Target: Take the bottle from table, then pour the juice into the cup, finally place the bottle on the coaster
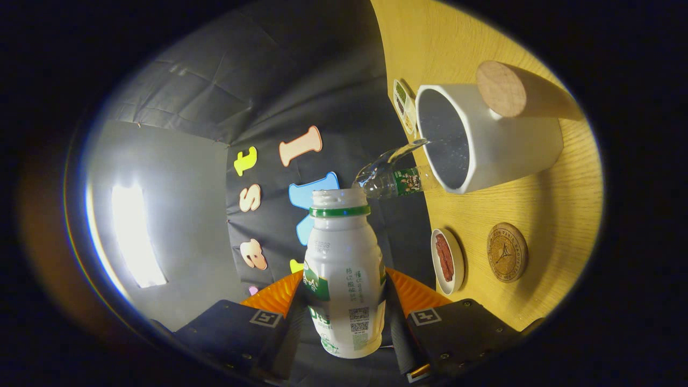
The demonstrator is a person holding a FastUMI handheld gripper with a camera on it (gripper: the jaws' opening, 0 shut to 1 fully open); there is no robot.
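A: Gripper view has the gripper clamped on the bottle, both fingers pressing its sides. The whole view is rolled sideways, so the counter stands on edge beside it.

B: And the cup?

A: The cup is just beyond the bottle's open mouth and off to one side, its opening facing the bottle. The coaster lies on the counter beside the cup, apart from it. A small dish sits near the coaster.

B: What could go wrong?

A: I judge the mouth isn't yet over the cup's rim; tipped further here, juice would fall short and splash the counter. A clear bottle touches the cup's rim, crowding that side.

B: Room to move?

A: Open counter surrounds the coaster, though the dish is close.
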